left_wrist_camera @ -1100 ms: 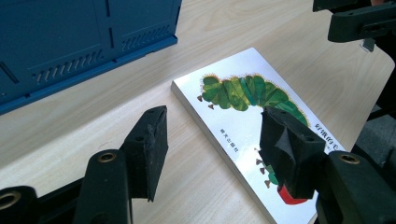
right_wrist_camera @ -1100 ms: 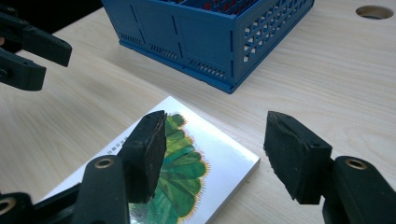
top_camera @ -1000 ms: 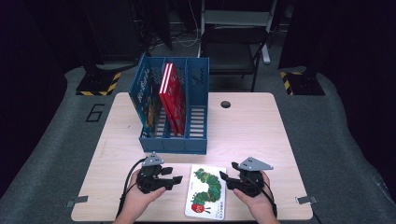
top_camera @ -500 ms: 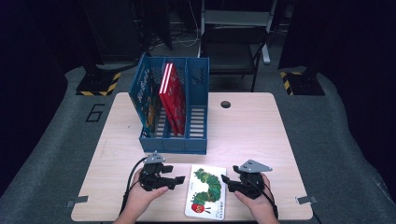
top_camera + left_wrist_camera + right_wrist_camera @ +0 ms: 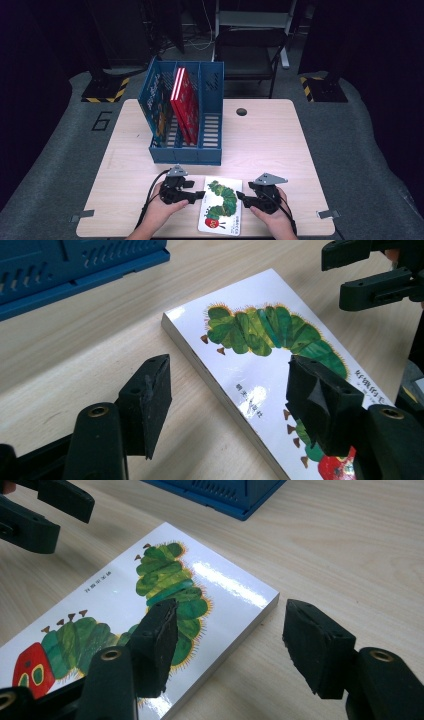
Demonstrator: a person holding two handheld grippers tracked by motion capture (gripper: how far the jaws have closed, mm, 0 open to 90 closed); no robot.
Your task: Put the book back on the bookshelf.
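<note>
Pale wooden table (image 5: 270, 140) carries a blue slotted plastic file rack (image 5: 186, 150) holding red books (image 5: 186, 102), seen from the high view. Nearer the person than the rack lies a glossy white caterpillar picture book (image 5: 221, 206), flat. Left gripper (image 5: 199, 194) and right gripper (image 5: 240, 196) flank the book, jaws spread, each straddling a book edge in its own view

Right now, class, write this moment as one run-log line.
left gripper: open, at caterpillar book's left edge | right gripper: open, at its right edge | book: flat on table | blue rack: holds books
</note>
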